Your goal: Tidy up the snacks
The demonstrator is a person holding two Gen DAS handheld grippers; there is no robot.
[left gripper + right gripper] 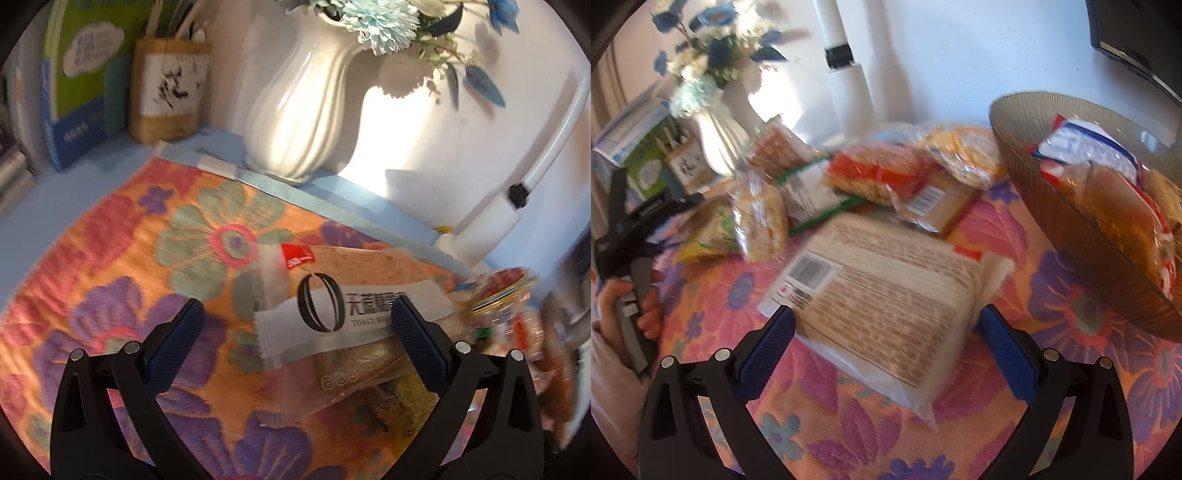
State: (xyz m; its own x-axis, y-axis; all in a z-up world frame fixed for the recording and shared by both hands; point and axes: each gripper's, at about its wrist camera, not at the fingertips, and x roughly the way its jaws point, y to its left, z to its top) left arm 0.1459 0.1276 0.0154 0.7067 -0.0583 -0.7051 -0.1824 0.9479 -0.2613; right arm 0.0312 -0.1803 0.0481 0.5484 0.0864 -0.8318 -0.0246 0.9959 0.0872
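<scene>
**Snacks spread on the floral cloth, some already in the bowl**

Snacks lay over a floral tablecloth (1052,306), which served as the landmark. A ribbed brown bowl (1049,206) stood on the cloth's right side and held several wrapped packets (1108,184). Toward the cloth's far edge a loose heap of snack bags (871,173) was piled, blurred in the right wrist view. Nearer the middle of the cloth lay a large pale packet (882,291), label side up with its barcode showing. The right gripper (886,325) hung over it, jaws spread wide to either side, gripping nothing. In the left wrist view a toast packet (369,306) lay on the cloth, and the left gripper (295,317) stood released above it. Beyond the cloth's far edge stood a white vase (303,103) of blue flowers.
</scene>
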